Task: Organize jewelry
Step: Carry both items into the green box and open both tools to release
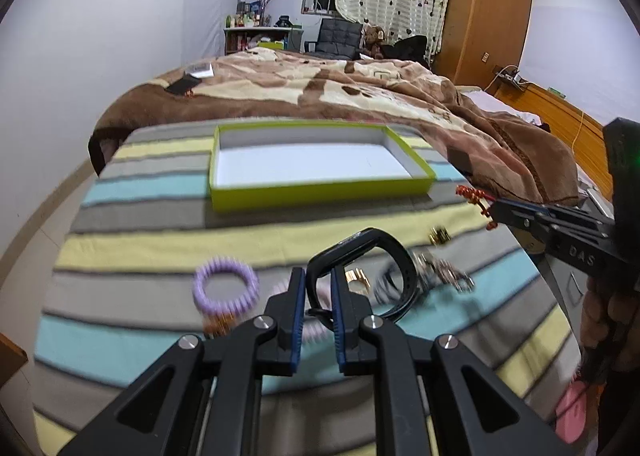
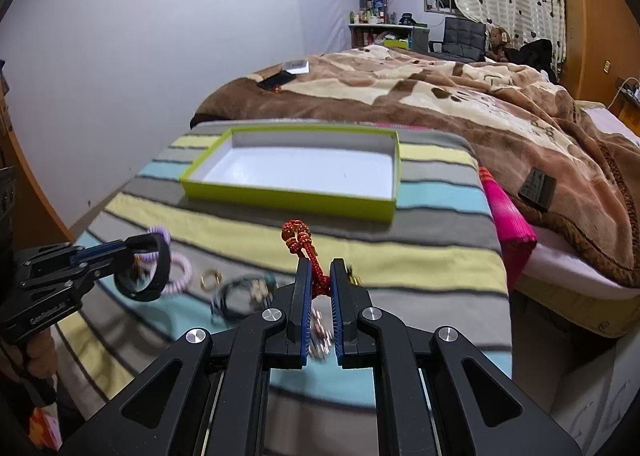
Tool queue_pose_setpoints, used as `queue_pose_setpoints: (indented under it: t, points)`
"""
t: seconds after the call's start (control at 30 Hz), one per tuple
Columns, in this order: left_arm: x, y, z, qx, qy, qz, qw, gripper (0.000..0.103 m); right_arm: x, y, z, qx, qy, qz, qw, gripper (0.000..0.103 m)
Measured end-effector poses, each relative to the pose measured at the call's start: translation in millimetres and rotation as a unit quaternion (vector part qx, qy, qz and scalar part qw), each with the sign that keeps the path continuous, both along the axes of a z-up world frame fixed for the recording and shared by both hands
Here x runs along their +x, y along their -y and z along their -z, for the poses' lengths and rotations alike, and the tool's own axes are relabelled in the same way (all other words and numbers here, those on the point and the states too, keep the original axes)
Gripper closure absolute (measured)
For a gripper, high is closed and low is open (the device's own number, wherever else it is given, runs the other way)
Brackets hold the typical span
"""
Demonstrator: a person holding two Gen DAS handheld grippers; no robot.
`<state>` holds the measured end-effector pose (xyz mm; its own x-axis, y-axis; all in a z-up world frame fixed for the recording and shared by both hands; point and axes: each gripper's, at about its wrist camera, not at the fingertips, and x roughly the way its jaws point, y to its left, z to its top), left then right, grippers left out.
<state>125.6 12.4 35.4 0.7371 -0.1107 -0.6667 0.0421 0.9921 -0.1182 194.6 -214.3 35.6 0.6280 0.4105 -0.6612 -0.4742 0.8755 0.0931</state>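
My left gripper [image 1: 319, 280] is shut on a black wristband [image 1: 360, 244], held above the striped cloth; it also shows in the right wrist view [image 2: 150, 270]. My right gripper [image 2: 321, 270] is shut on a red-and-gold braided bracelet [image 2: 298, 238], which also shows in the left wrist view [image 1: 476, 201]. A lime-green box [image 1: 320, 193] with a white inside stands empty at the far side of the cloth [image 2: 288, 199]. A purple coil hair tie [image 1: 224, 288], gold rings [image 1: 358, 278] and a metal chain piece [image 1: 444, 272] lie on the cloth.
The striped cloth [image 1: 160, 223] covers a small table next to a bed with a brown blanket [image 1: 320, 87]. A pink item [image 2: 508, 215] lies at the cloth's right edge. A black remote [image 2: 538, 183] lies on the blanket. A wooden wardrobe [image 1: 488, 15] stands at the back.
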Motion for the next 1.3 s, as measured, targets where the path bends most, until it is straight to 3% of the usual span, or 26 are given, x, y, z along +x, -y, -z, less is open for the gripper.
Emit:
queue_pose_setpoints:
  t: [0.37,0.73,1.13,1.3]
  points:
    - [89.7,-19.1,-16.7,0.020,0.011,-0.010,0.9997,0.090,72.5,-38.1,-7.5,0.010,-0.001,0.017,1.000,0.094]
    - [173.1,-25.7,2.6,0.025,-0.024,-0.015,0.9993,0.090,146.0,-69.4,16.9,-0.004,-0.034,0.037,0.999,0.094]
    - [216.1,-15.8,37.7,0.037,-0.073,-0.012,0.9966,0.089,185.5,-93.4,45.8,-0.021,-0.076,0.043,0.996,0.094]
    - [217.0,-16.2,39.2,0.031,-0.070,-0.013,0.9970,0.089,188.4,-96.7,50.7,-0.022,-0.081,0.040,0.996,0.093]
